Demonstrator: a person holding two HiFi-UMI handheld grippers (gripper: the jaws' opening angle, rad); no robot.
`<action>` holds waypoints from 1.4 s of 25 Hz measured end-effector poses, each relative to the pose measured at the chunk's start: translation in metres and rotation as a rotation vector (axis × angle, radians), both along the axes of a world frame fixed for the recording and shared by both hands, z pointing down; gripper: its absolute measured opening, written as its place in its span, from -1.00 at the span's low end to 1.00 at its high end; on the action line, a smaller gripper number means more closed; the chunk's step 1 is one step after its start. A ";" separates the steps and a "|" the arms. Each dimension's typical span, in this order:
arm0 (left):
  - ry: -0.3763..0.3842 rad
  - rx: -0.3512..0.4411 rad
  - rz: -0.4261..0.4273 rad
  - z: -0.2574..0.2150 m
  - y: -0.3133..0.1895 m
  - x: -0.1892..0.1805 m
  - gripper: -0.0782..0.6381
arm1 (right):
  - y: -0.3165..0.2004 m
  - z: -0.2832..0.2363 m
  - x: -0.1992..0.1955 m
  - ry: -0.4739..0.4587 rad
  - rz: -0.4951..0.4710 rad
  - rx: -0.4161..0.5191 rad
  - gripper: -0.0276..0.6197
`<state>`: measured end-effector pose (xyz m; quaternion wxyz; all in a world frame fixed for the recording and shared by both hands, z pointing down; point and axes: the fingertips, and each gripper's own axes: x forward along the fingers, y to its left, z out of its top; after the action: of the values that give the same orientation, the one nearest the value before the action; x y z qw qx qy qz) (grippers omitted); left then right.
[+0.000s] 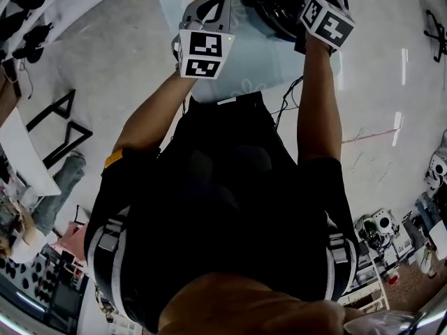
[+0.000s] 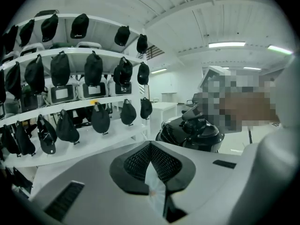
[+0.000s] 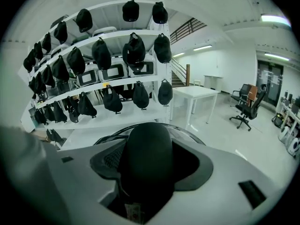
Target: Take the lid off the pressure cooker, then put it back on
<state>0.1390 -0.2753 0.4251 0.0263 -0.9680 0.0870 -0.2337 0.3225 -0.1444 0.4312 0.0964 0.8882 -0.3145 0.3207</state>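
Tabletop (image 1: 241, 75) carries the cooker (image 1: 276, 9), with the lid (image 2: 197, 130) seated on it. Right gripper (image 3: 146, 172) jaws are clamped on the lid handle (image 3: 145, 144). Left gripper (image 2: 152, 165) jaws are together, empty, beside the cooker. Risk: body unbraced, so a twist may drag the cooker or slip off the handle.

Both my arms reach forward, toward the top of the head view. My left forearm (image 1: 150, 117) angles in from the left with the elbow bent; my right forearm (image 1: 318, 103) runs almost straight up the frame. The left tongs (image 2: 151, 172) sit at top centre, jaws drawn together with nothing gripped. The right tongs (image 3: 146, 172), at upper right, are clamped around the black lid handle (image 3: 147, 144), which fills the space between the jaws.
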 end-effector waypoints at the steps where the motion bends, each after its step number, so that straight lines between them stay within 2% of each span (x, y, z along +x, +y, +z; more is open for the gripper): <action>1: 0.006 0.000 0.009 -0.001 0.002 0.004 -0.76 | 0.002 0.001 0.002 -0.004 0.012 0.002 -0.02; 10: 0.016 -0.024 0.077 0.002 0.013 0.030 -0.76 | 0.011 0.006 0.013 -0.037 0.132 0.041 -0.02; 16: 0.012 -0.030 0.102 0.005 0.010 0.033 -0.76 | 0.003 0.010 0.010 -0.036 0.147 0.042 -0.02; 22: 0.021 -0.039 0.109 0.005 0.006 0.036 -0.76 | -0.001 0.011 0.010 -0.033 0.103 0.018 -0.02; 29: 0.026 -0.056 0.105 0.005 0.004 0.042 -0.76 | -0.011 0.023 0.009 -0.051 -0.042 -0.028 -0.02; 35: 0.024 -0.058 0.111 0.009 0.007 0.040 -0.76 | -0.014 0.026 0.003 -0.031 -0.114 0.033 0.00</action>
<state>0.1787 -0.2683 0.4343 0.0103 -0.9745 0.0270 -0.2227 0.3256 -0.1586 0.4575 0.0947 0.8654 -0.3711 0.3230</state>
